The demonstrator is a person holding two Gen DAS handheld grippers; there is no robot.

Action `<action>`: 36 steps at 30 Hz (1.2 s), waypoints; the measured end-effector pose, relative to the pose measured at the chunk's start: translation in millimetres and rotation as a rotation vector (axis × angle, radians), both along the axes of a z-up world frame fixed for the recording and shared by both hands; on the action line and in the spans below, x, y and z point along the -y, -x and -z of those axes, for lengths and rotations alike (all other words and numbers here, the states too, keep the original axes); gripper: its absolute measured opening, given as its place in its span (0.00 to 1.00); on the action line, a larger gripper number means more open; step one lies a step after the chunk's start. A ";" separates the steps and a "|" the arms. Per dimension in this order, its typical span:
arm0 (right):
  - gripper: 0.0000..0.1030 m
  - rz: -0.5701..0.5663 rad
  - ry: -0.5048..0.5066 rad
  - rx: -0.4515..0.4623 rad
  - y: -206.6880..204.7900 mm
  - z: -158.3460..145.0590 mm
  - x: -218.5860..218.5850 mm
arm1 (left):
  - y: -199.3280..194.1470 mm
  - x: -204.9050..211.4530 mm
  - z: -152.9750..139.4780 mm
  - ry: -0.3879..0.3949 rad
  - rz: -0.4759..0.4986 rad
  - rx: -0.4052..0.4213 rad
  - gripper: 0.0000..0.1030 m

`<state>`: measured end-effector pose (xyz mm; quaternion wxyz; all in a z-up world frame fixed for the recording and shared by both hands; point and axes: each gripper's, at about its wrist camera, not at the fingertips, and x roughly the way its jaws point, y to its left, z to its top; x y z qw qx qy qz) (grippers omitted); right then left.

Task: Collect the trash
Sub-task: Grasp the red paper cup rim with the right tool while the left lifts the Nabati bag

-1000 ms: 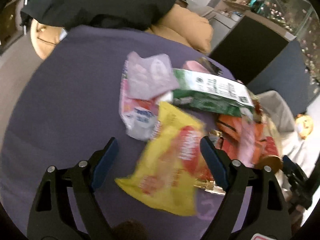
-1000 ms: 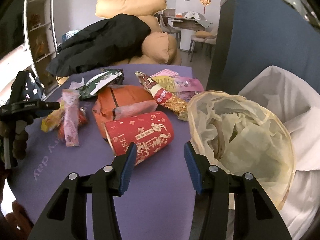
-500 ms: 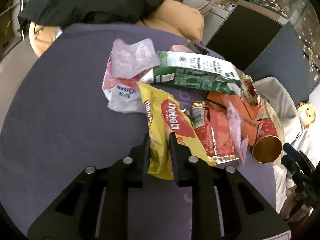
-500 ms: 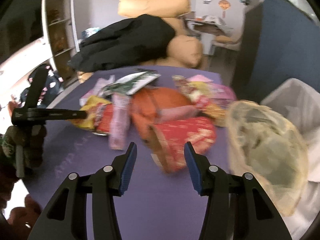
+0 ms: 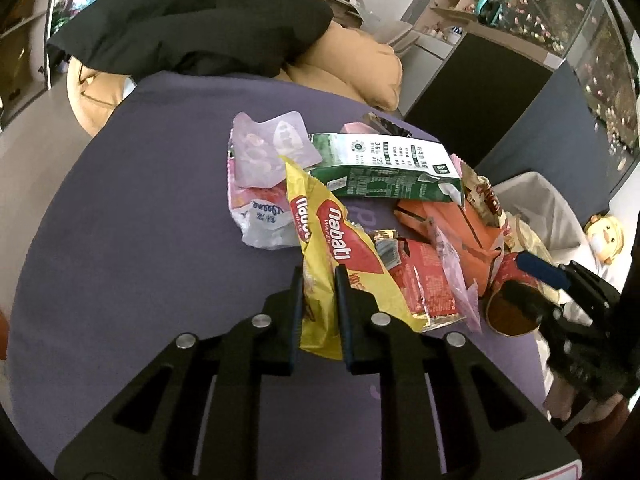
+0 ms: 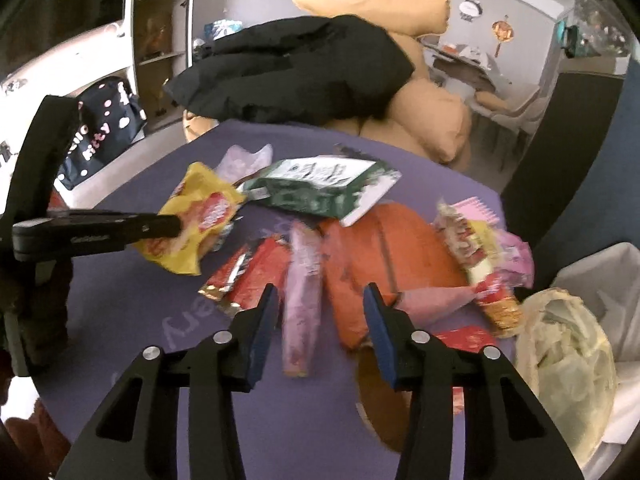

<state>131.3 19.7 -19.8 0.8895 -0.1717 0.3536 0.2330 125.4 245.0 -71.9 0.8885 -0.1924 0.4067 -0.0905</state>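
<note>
Snack wrappers lie in a heap on a purple table [image 5: 132, 248]. My left gripper [image 5: 319, 276] is shut on the lower end of a yellow Nabati wafer bag [image 5: 340, 240]; the right wrist view shows that bag [image 6: 200, 216] lifted at its pinched end. My right gripper [image 6: 320, 300] is open just above a pink wrapper [image 6: 302, 304] and an orange bag [image 6: 384, 256]. A red paper cup [image 5: 510, 304] lies on its side right under the right gripper. A green-and-white carton [image 5: 384, 168] lies further back. A bin with a yellowish liner [image 6: 568, 360] stands at the table's right edge.
A black jacket [image 5: 192, 16] lies over tan cushions [image 5: 352, 68] behind the table. A dark blue partition [image 6: 616, 152] stands at the right. A white cloth [image 6: 600, 280] lies behind the bin. The near table edge is bare purple cloth.
My left gripper closed on the yellow bag and has lifted its end. My right gripper swung left from the red cup and bin to above the pink and orange wrappers.
</note>
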 end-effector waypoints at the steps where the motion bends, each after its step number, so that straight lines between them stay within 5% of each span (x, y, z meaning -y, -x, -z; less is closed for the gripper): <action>1: 0.41 0.018 0.002 0.024 2.6 -4.7 7.8 | 1.6 -0.7 0.6 0.007 -0.001 0.001 0.14; 5: 0.41 0.075 -0.015 0.075 20.4 -14.8 43.4 | 6.9 0.0 0.2 0.029 0.002 0.018 0.14; 10: 0.41 0.099 -0.061 0.031 39.9 -3.8 74.0 | 9.5 15.0 -10.0 0.033 0.026 0.059 0.14; 18: 0.41 0.156 0.058 0.080 21.5 22.7 75.2 | 18.8 31.6 -32.2 -0.002 0.033 0.110 0.14; 25: 0.41 0.289 -0.059 0.029 20.7 20.2 134.1 | 25.3 34.1 -36.4 0.014 0.034 0.114 0.14; 36: 0.41 0.214 -0.065 0.067 28.4 24.2 125.5 | 20.1 52.3 -32.7 0.011 0.066 0.101 0.14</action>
